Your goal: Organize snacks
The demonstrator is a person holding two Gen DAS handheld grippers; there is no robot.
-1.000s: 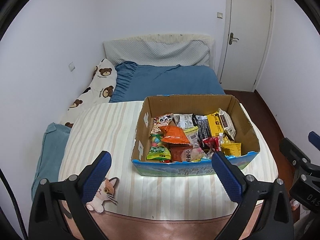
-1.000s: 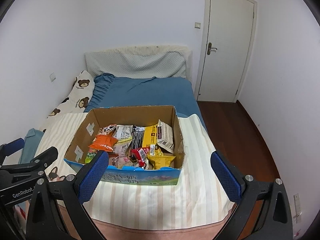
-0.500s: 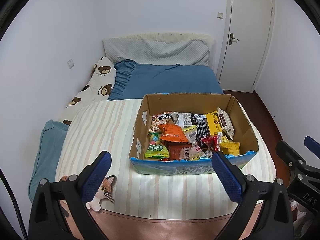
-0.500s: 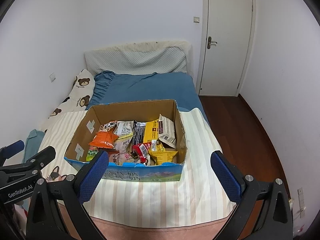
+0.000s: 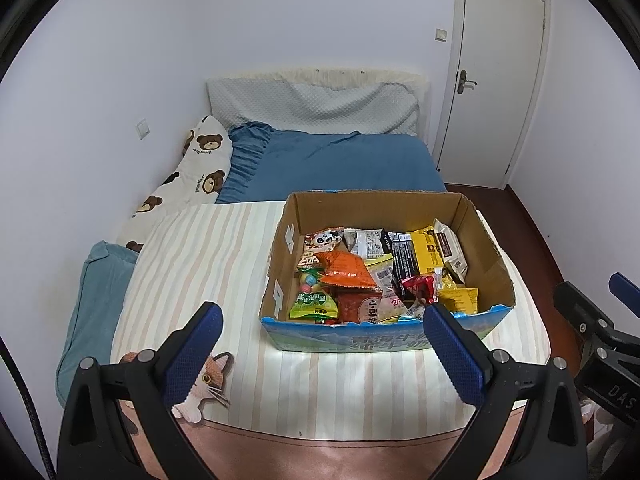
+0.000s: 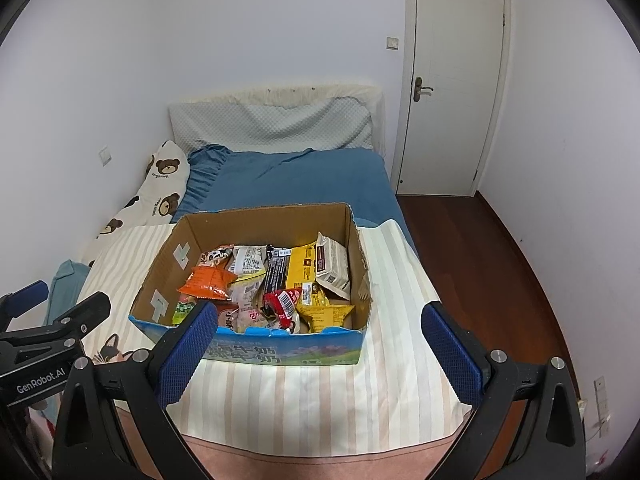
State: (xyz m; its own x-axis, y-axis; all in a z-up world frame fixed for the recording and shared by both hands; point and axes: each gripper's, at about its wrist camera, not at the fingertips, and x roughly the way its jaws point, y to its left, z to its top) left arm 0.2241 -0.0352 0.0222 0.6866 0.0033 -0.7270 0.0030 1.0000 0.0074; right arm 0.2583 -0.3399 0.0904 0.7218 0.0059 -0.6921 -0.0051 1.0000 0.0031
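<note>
An open cardboard box (image 5: 486, 240) (image 6: 168, 268) with a blue printed front stands on the striped bed cover. It is packed with snack packets: an orange bag (image 5: 346, 270) (image 6: 208, 282), a green packet (image 5: 314, 305), a yellow packet (image 5: 460, 299) (image 6: 322, 314), a red wrapper (image 6: 282, 303) and a black bar (image 5: 404, 258). My left gripper (image 5: 322, 354) hovers open in front of the box, nothing between its blue pads. My right gripper (image 6: 320, 354) is open too, at the box's front edge.
A striped cover (image 5: 192, 272) spreads left of the box, with a cat-shaped toy (image 5: 204, 384) at its near corner. Blue bedding (image 5: 340, 164), a bear-print pillow (image 5: 192, 176) and a padded headboard lie behind. A closed white door (image 6: 452, 92) and wooden floor (image 6: 480, 264) are on the right.
Both grippers have drawn back and lifted slightly, so the box sits a little farther away and higher in view. Both stay open; the snacks have not moved.
</note>
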